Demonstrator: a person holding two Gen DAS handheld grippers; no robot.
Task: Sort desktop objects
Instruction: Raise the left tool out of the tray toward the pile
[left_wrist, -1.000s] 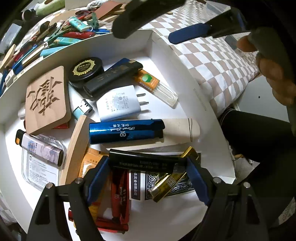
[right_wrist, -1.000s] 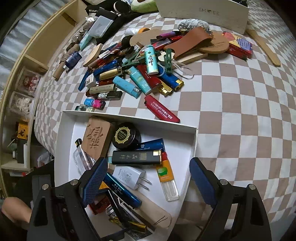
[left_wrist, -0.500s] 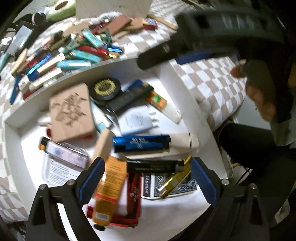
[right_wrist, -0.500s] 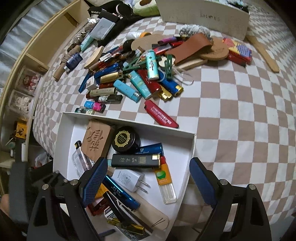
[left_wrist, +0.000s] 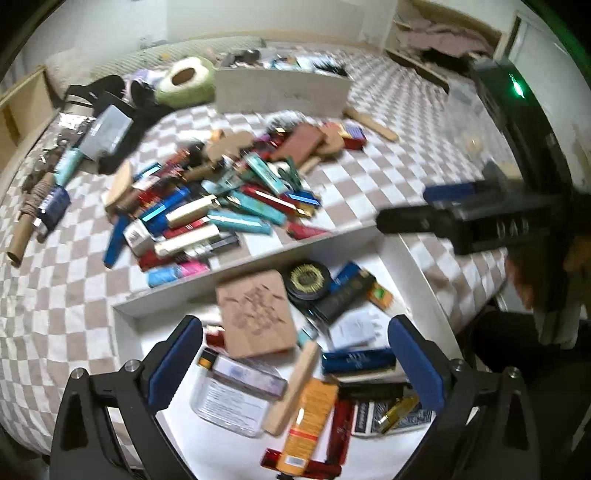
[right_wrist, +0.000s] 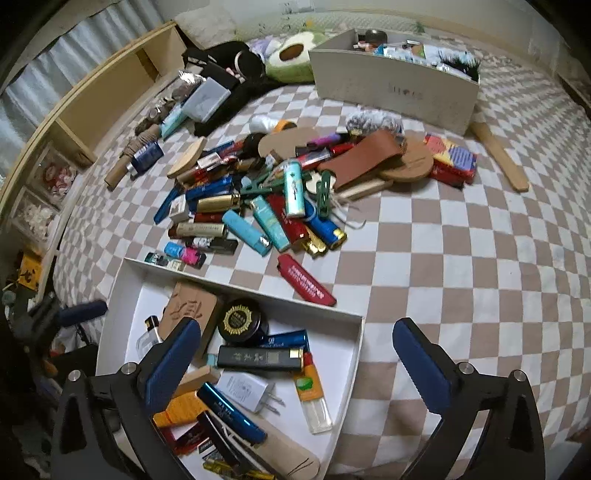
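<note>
A white tray (left_wrist: 258, 254) (right_wrist: 122, 295) holds several sorted things: a carved wooden block (left_wrist: 255, 317), a black round tin (left_wrist: 308, 280) (right_wrist: 242, 322), a black lighter (right_wrist: 258, 358), a white charger (right_wrist: 245, 389) and a blue lighter (left_wrist: 356, 360). My left gripper (left_wrist: 295, 365) is open and empty above the tray. My right gripper (right_wrist: 295, 363) is open and empty over the tray's far right corner; it also shows at the right of the left wrist view (left_wrist: 436, 214). A pile of lighters (left_wrist: 221, 210) (right_wrist: 258, 218) lies on the checkered cloth beyond the tray. A red lighter (right_wrist: 304, 284) lies alone near the tray's far wall.
A beige box (right_wrist: 391, 85) with odds and ends stands at the back, an avocado plush (right_wrist: 291, 55) beside it. A wooden shelf (right_wrist: 110, 99) runs along the left. A wooden stick (right_wrist: 498, 155) lies at the right. The cloth's edge drops off near the tray.
My left gripper let go of the black lighter, opened and pulled back and up from the tray. My right gripper moved slightly forward toward the pile.
</note>
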